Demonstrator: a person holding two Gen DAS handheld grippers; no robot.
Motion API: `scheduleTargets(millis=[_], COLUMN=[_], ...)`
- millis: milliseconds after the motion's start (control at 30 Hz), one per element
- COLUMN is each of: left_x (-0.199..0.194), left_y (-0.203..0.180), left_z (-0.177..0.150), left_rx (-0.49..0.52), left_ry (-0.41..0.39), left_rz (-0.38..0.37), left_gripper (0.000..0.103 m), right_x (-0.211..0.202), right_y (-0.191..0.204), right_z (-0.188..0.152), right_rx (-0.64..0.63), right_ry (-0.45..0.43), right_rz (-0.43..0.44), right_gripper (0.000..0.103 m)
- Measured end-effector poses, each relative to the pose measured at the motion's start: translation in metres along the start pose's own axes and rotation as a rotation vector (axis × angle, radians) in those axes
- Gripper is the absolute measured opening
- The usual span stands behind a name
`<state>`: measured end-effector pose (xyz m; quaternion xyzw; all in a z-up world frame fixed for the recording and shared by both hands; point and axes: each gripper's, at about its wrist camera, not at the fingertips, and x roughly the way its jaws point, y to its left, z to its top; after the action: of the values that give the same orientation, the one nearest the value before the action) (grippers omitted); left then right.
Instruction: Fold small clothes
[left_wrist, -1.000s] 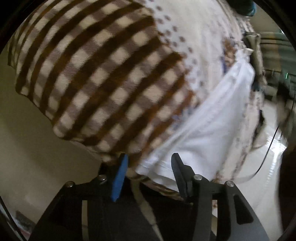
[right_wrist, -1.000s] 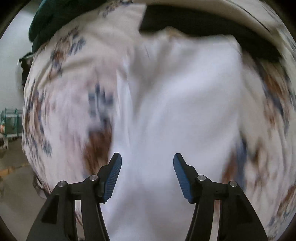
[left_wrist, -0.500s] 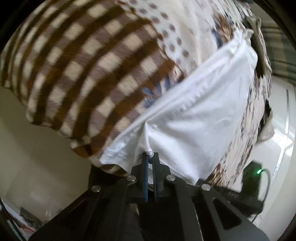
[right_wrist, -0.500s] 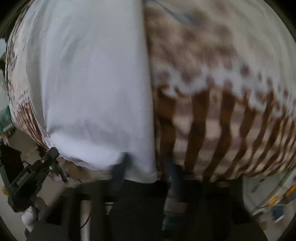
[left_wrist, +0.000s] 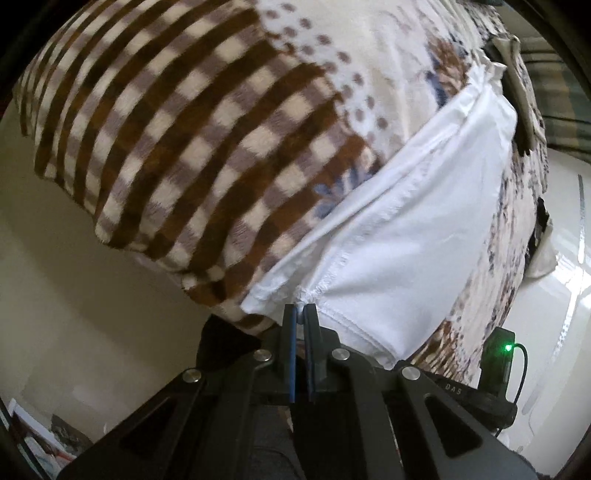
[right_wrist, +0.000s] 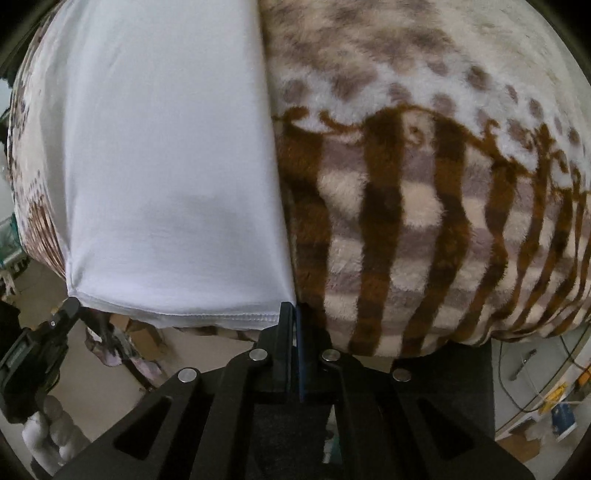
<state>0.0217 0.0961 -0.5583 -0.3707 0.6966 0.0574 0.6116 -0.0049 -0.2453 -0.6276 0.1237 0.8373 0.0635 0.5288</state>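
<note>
A white garment (left_wrist: 413, 236) lies flat on a brown-checked fleece blanket (left_wrist: 184, 140). My left gripper (left_wrist: 300, 307) is shut on the garment's near hemmed corner, where the cloth bunches. In the right wrist view the same white garment (right_wrist: 166, 166) spreads over the blanket (right_wrist: 424, 221). My right gripper (right_wrist: 293, 308) is shut on the garment's near right corner at its stitched hem. The other gripper (right_wrist: 48, 332) shows at the lower left, at the garment's other near corner.
The blanket hangs over the near edge of the surface in both views. A dark olive cloth (left_wrist: 517, 74) lies at the far right. A black device with a green light (left_wrist: 498, 354) sits low right. Boxes and cables (right_wrist: 535, 387) lie on the floor.
Both grippers were open a second ago; they have closed on the garment's near corners. The right gripper has swung from over the cloth to its near edge.
</note>
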Motion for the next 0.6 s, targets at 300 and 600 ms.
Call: scheduleTargets(millis=[300,600], left_x=[-0.014,-0.082], left_y=[-0.023,-0.113], left_z=[0.015,0.068], left_rx=[0.117,0.225], left_ry=[0.031,-0.147], left_rz=[0.039,-0.097], left_gripper=[0.009,0.065], right_x=[-0.003,-0.118], right_y=[0.039,0.044], right_z=[-0.003,0.033], right_rx=[-0.139,-0.055], right_ry=[-0.001,-0.253], right_rz=[-0.013,0.157], right_gripper=[0.036,0.053])
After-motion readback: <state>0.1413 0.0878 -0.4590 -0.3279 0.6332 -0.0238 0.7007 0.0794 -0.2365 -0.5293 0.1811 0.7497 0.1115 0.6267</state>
